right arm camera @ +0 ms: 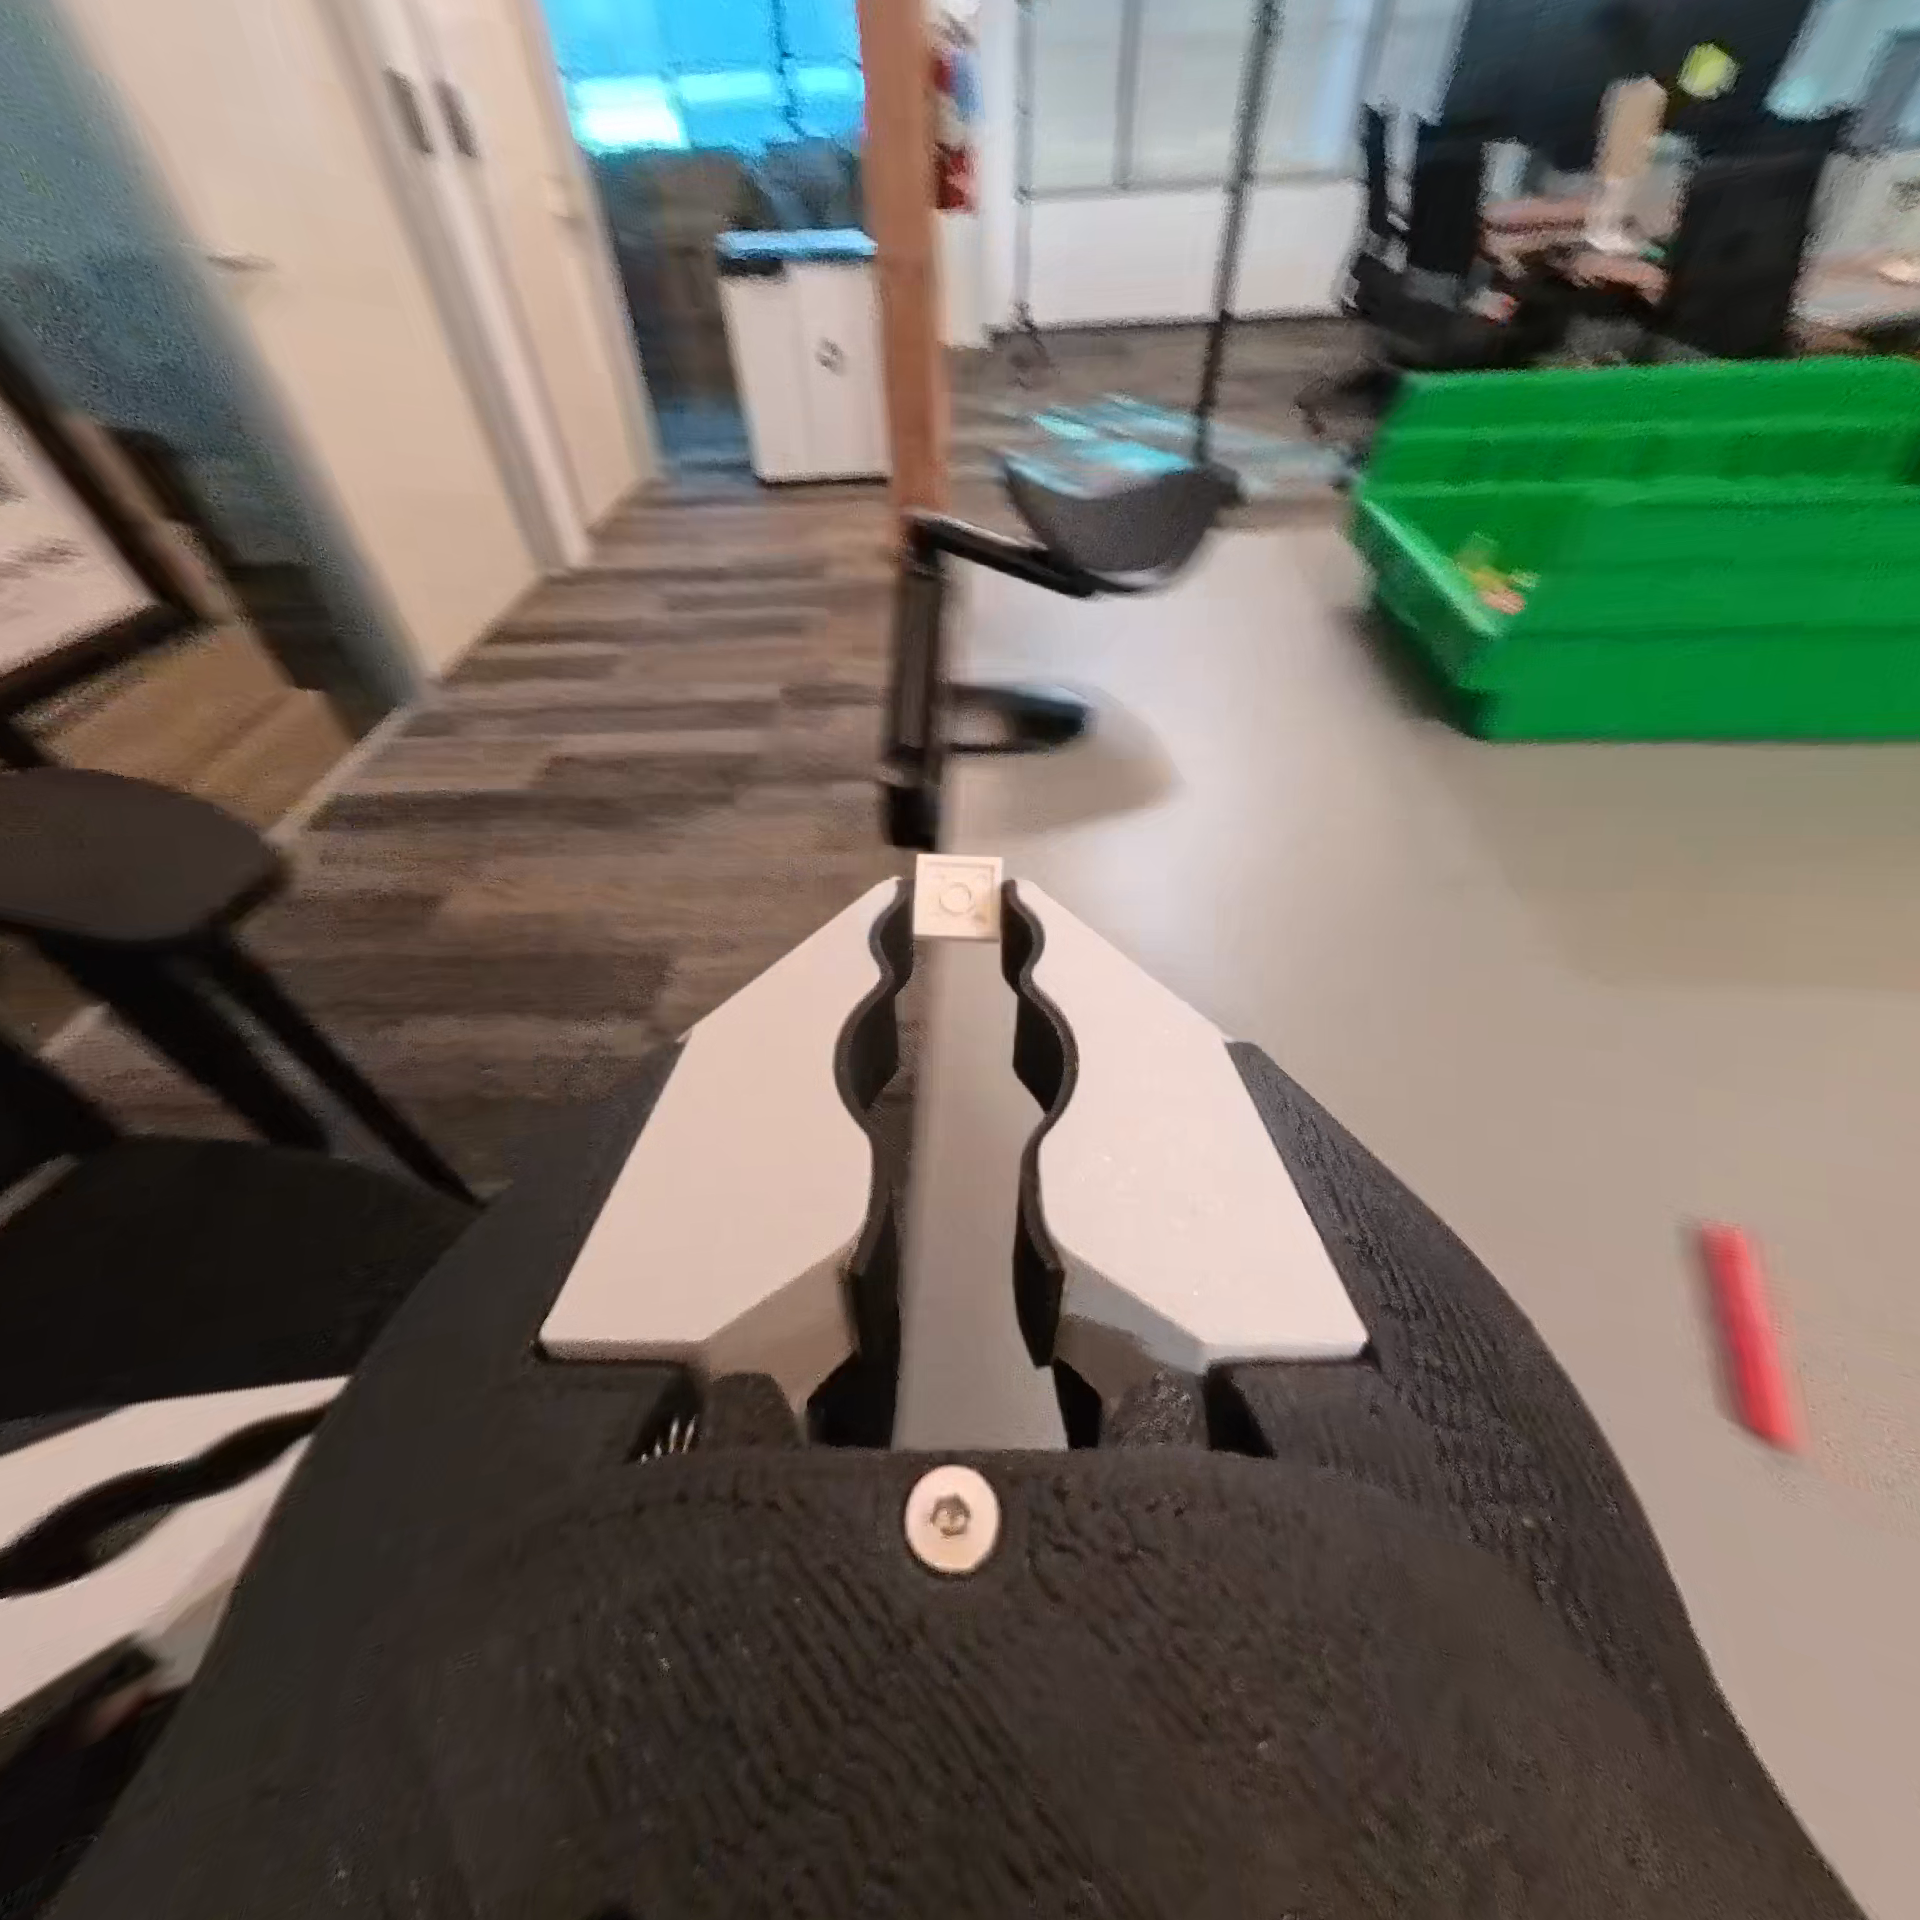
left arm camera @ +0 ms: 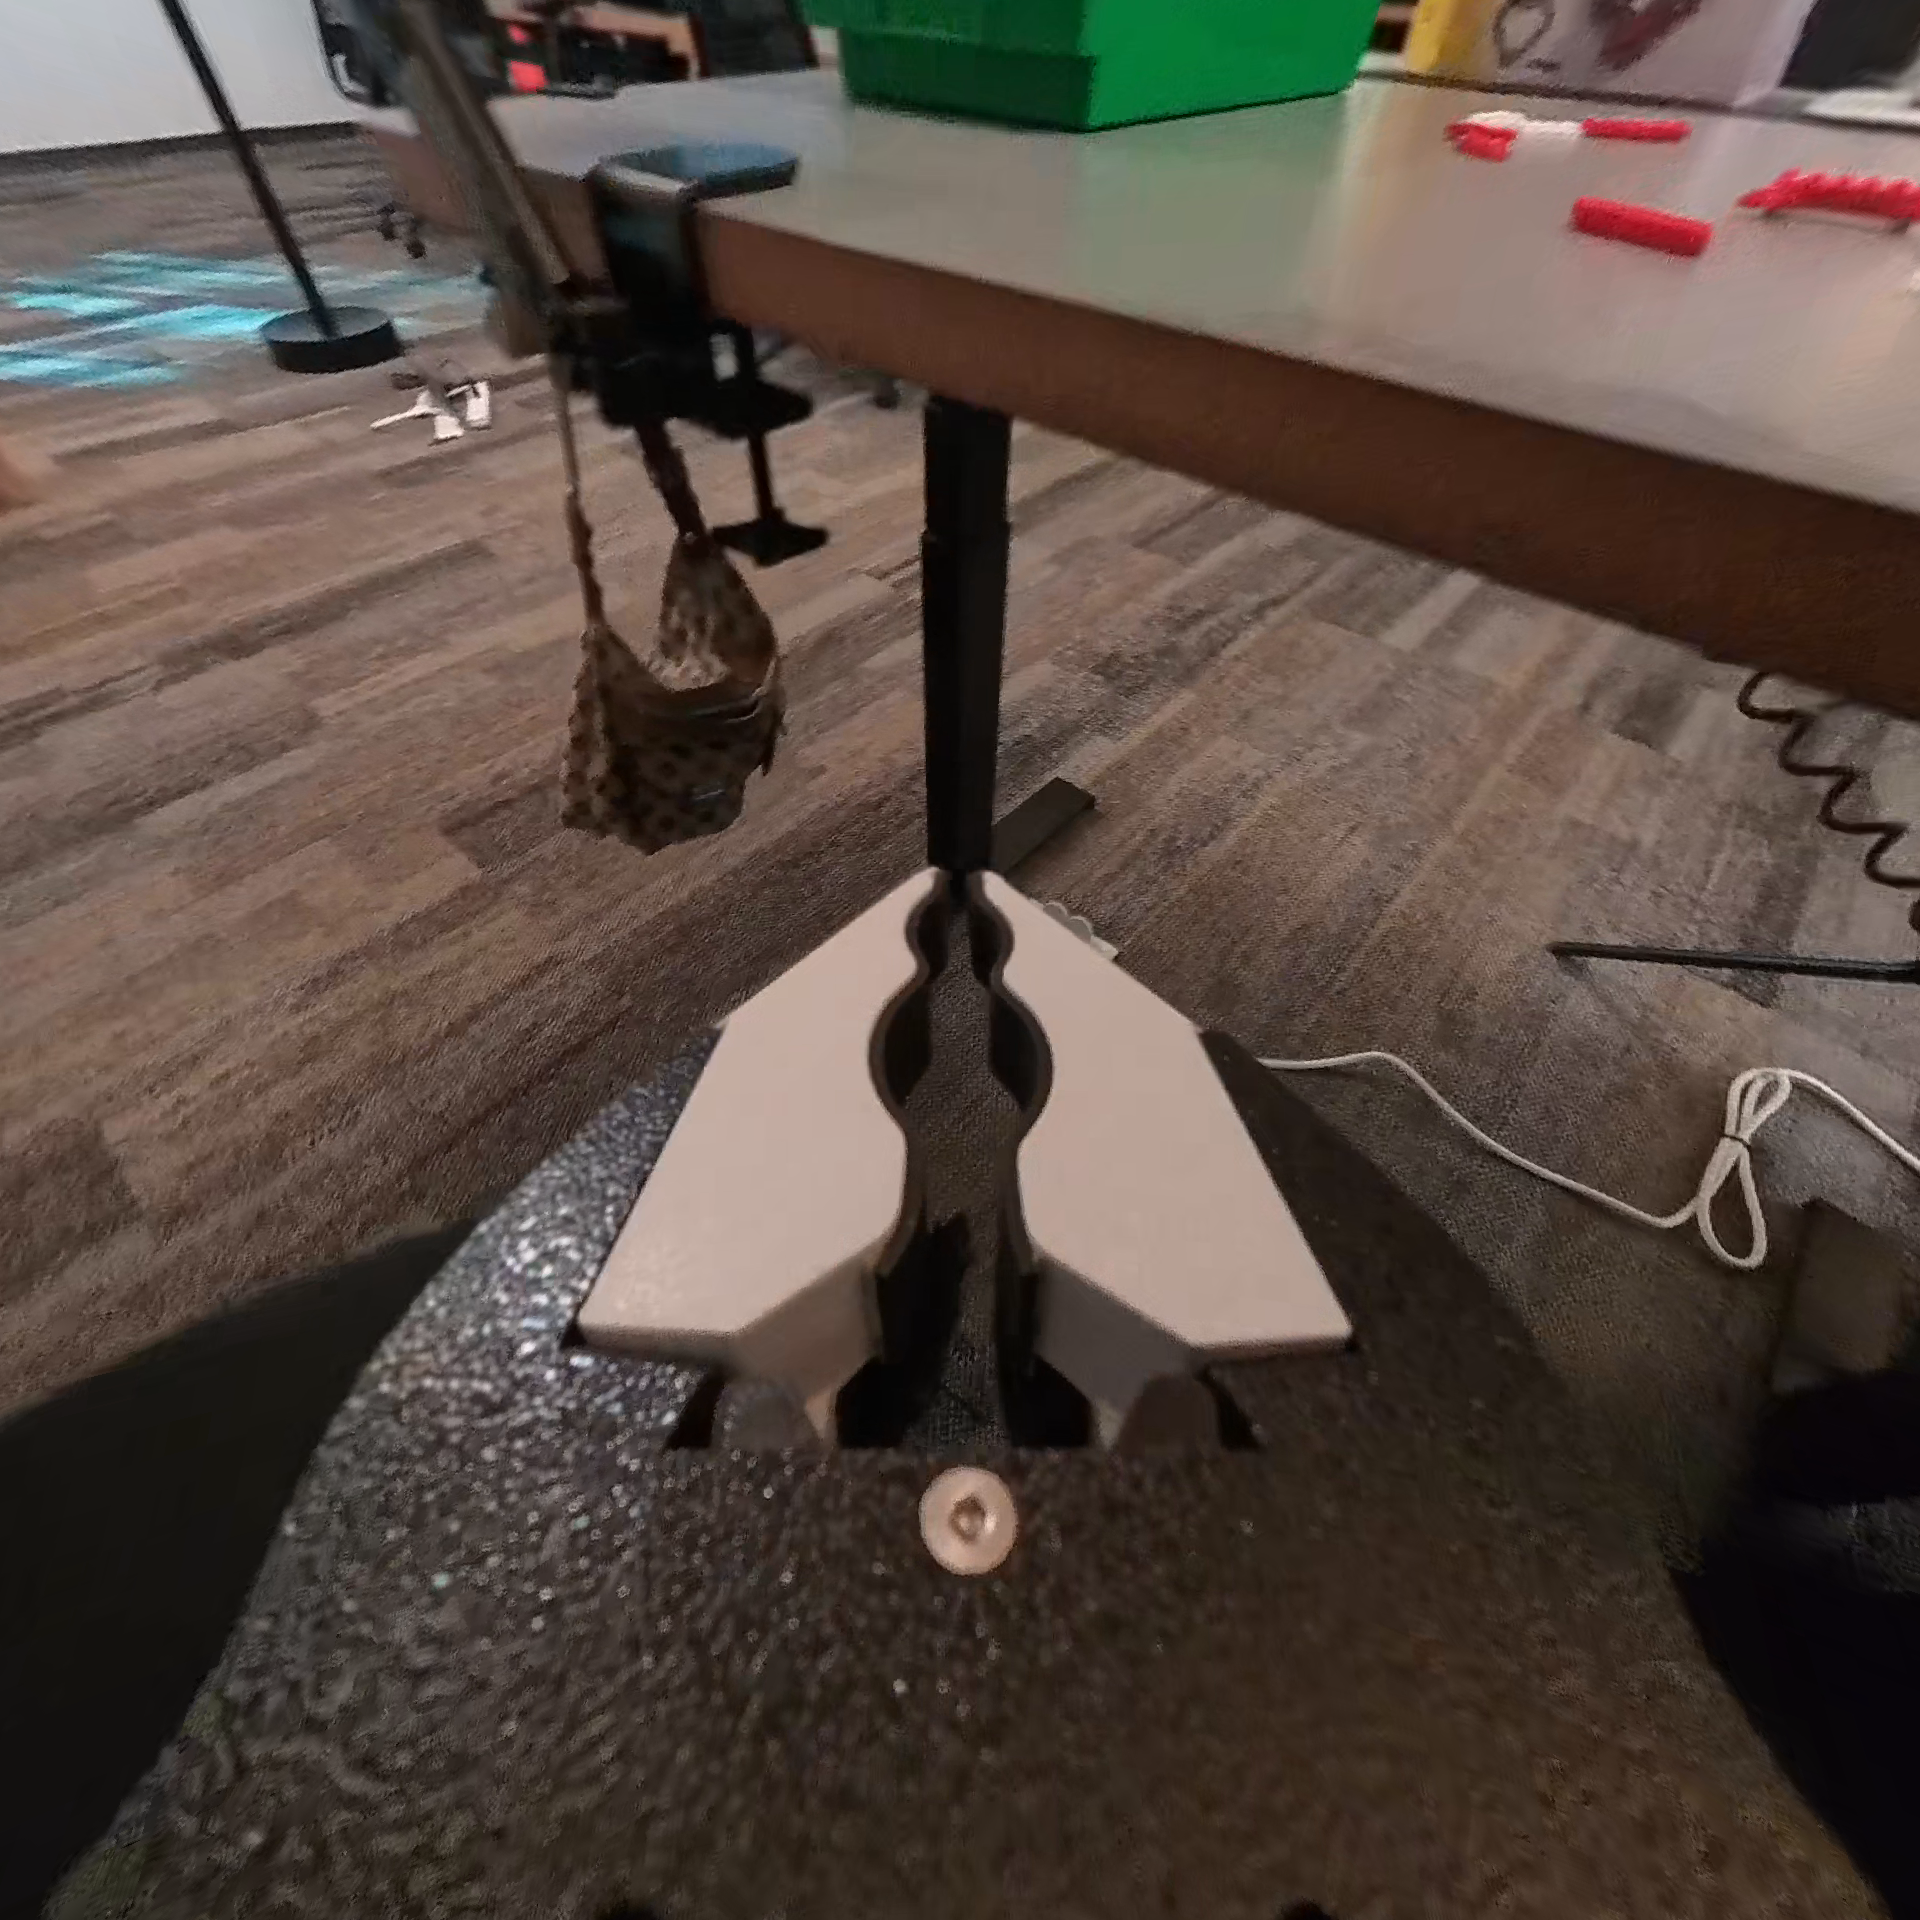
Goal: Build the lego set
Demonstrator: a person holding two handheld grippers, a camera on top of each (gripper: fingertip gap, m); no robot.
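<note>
My right gripper [right arm camera: 958,894] is shut on a small white square lego piece [right arm camera: 958,900] at its fingertips, held above the left edge of the grey table [right arm camera: 1351,987]. A red lego piece [right arm camera: 1750,1332] lies on the table to its right. My left gripper [left arm camera: 958,881] is shut and empty, held below table height over the carpet, pointing at the black table leg [left arm camera: 966,623]. Several red lego pieces [left arm camera: 1640,227] lie on the table top [left arm camera: 1247,260] at the upper right of the left wrist view. Part of the left gripper [right arm camera: 156,1475] shows at the lower left of the right wrist view.
A green bin [right arm camera: 1662,582] stands on the table's far side and shows in the left wrist view [left arm camera: 1091,62]. A black clamp [left arm camera: 675,260] grips the table corner, with a patterned bag [left arm camera: 665,727] hanging from it. A white cable [left arm camera: 1558,1174] lies on the carpet. A black stool [right arm camera: 125,883] is at left. There is about 20 cm between the tips of the two grippers.
</note>
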